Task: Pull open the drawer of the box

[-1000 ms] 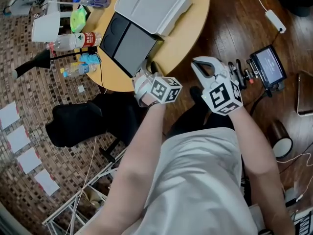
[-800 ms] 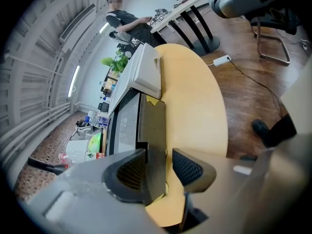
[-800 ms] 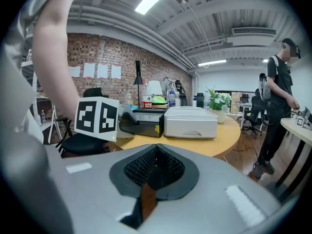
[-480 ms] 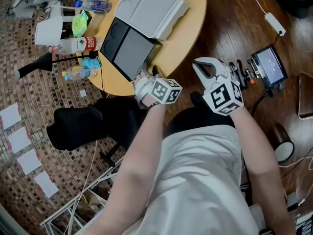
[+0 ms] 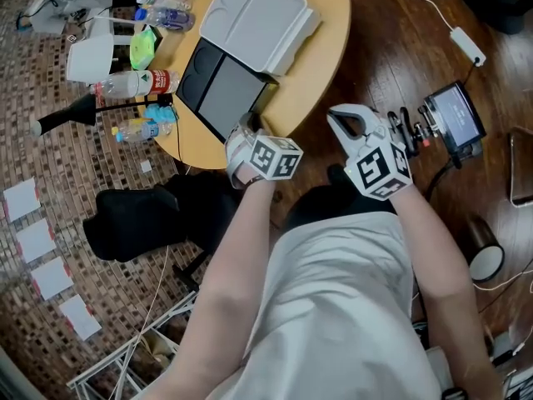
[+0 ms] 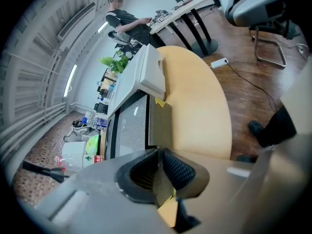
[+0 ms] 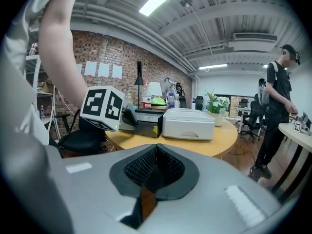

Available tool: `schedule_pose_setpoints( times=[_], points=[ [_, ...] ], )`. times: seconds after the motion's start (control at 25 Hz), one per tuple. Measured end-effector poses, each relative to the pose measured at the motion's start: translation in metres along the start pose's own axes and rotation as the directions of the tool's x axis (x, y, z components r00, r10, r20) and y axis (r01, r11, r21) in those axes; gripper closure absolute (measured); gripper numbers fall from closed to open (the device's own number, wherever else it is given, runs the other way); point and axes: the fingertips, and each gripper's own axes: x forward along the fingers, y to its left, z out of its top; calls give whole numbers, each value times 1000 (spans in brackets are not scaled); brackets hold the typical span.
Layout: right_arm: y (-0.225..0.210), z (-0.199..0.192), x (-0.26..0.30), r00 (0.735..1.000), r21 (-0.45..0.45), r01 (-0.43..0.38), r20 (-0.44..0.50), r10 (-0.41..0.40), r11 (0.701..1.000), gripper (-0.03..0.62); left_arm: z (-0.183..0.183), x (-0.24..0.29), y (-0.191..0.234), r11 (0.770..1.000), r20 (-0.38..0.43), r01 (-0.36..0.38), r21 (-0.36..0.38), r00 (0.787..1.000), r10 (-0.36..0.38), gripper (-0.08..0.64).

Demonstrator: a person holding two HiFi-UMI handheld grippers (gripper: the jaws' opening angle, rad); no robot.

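Note:
A white box (image 5: 258, 15) stands on the round yellow table (image 5: 321, 65). Its dark drawer (image 5: 218, 77) is pulled out toward the table's near-left edge. My left gripper (image 5: 247, 130) sits at the drawer's near front corner and looks along its side wall (image 6: 158, 126) toward the box (image 6: 146, 77). Its jaws have just been closing, and the pads (image 6: 178, 169) now stand almost together. I make out nothing held between them. My right gripper (image 5: 350, 119) hangs off the table over the wooden floor, shut and empty (image 7: 155, 172), facing the box (image 7: 187, 123).
Bottles (image 5: 133, 82) and a white lamp shade (image 5: 92, 57) crowd the table's left rim. A black chair (image 5: 141, 215) stands below the table edge. A screen device (image 5: 454, 115) and cables lie on the floor at right. A person (image 7: 278, 101) stands beyond the table.
Both grippers keep their places and the drawer stays out as far as before. Only the head view has shifted slightly.

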Motion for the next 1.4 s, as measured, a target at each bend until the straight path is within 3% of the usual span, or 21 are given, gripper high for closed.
schedule_pose_setpoints(
  times=[0.32,0.52,0.68,0.88,1.4],
  points=[
    [11,14,-3,1000,-12,-14,-18,14,1000,584,-6,-8,-15,984,-37,177,4,984,-176,455],
    [14,22,-6,999,-16,-13,-29,12,1000,584,-12,-8,-15,975,-31,219,33,976,-218,460],
    [12,22,-10,999,-13,-4,-40,3,1000,584,-11,-4,-21,967,-35,251,39,968,-250,410],
    [10,20,-14,999,-7,6,-53,-6,1000,584,-9,0,-16,957,-40,289,0,957,-288,515],
    [11,39,-19,997,-49,-24,-79,20,999,584,-4,-21,-35,896,-26,442,-41,896,-443,529]
  ],
)
